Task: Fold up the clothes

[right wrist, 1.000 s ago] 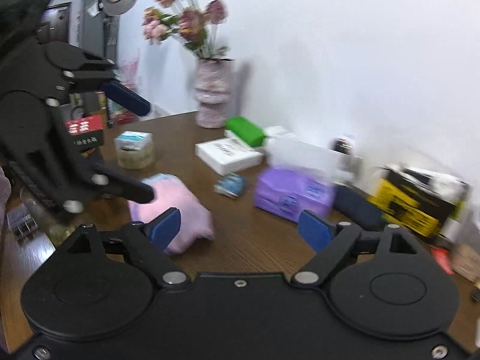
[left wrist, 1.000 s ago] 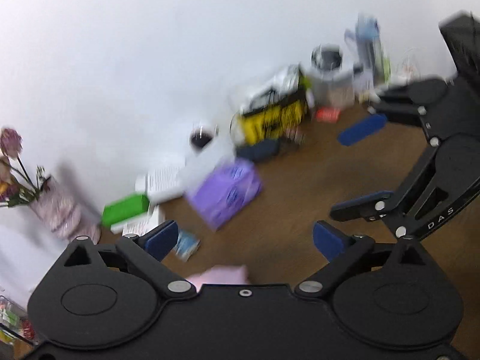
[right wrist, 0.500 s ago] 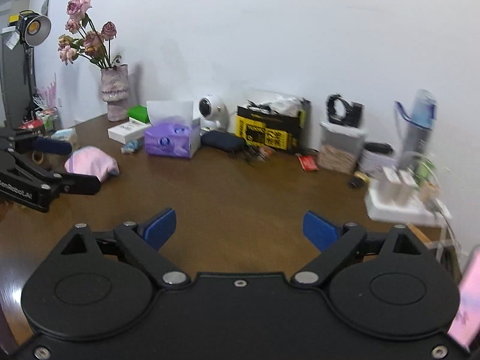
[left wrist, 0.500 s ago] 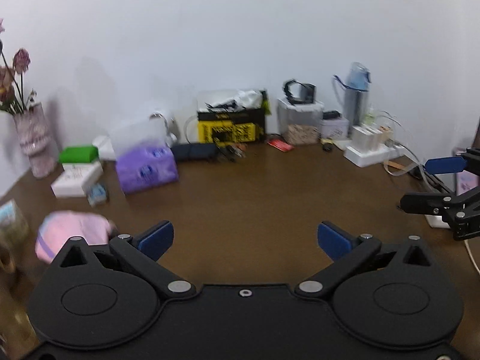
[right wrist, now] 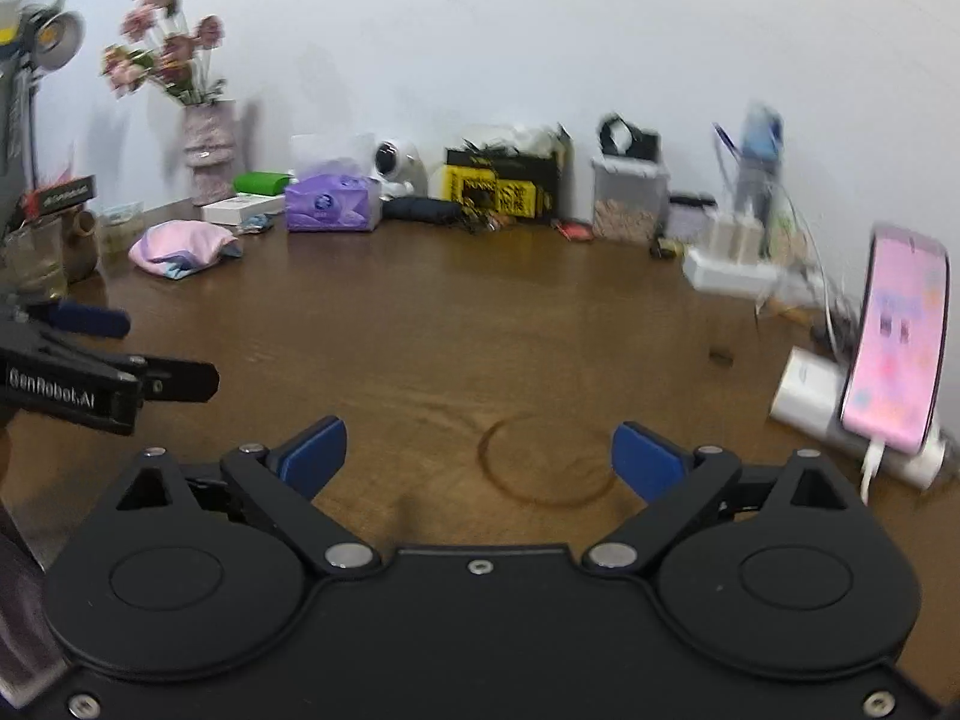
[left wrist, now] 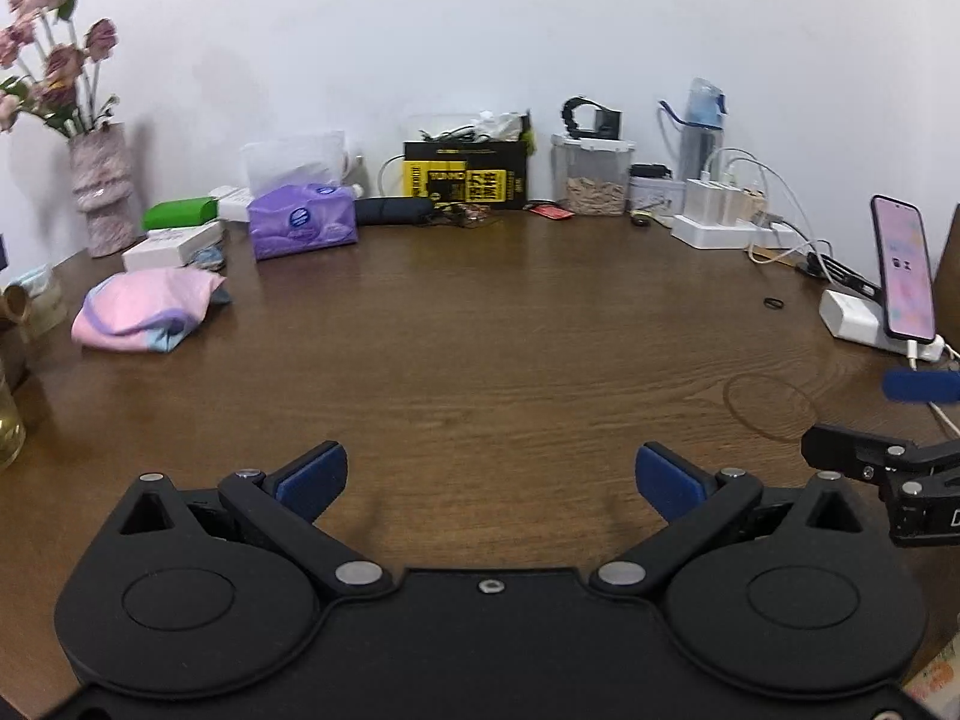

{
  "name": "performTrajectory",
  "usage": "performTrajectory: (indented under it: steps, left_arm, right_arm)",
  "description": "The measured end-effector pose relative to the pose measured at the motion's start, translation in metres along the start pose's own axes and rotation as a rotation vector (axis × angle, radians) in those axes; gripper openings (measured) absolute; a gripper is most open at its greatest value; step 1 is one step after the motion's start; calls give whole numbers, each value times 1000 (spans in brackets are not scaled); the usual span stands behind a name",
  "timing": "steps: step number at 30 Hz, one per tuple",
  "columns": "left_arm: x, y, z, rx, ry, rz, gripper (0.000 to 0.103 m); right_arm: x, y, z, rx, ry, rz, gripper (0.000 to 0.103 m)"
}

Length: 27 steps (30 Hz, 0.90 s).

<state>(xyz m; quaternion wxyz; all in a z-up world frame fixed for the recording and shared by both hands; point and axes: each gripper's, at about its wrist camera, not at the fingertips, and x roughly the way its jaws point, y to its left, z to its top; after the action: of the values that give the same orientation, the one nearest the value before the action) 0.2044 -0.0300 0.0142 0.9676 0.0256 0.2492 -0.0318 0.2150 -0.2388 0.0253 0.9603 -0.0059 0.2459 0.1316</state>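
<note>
1. Left hand-held gripper (left wrist: 491,477) and right hand-held gripper (right wrist: 478,453): jaws spread wide, both empty.
2. Pink garment (left wrist: 147,312) lies bundled, apparently folded, at the worktop's (left wrist: 510,348) far left.
3. Risk: reaching there may topple the nearby vase (left wrist: 101,189).

Left gripper (left wrist: 491,473) fingers spread wide, holding nothing, right gripper (right wrist: 478,452) likewise, side by side
</note>
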Motion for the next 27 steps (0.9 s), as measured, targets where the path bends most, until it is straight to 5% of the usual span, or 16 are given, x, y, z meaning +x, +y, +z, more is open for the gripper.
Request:
performTrajectory:
  steps: [5, 9, 17, 27]
  left_arm:
    - [13, 5, -15, -22, 3, -19, 103]
    - [13, 11, -15, -19, -27, -54, 103]
    - [12, 12, -18, -50, -53, -64, 103]
    - [7, 9, -22, -41, -82, -54, 103]
  right_arm:
    - [-5, -4, -4, 106, -99, 19, 101]
    - [13, -5, -9, 146, -10, 16, 101]
    - [22, 19, -15, 1, 11, -81, 101]
    - [25, 11, -15, 51, 20, -43, 101]
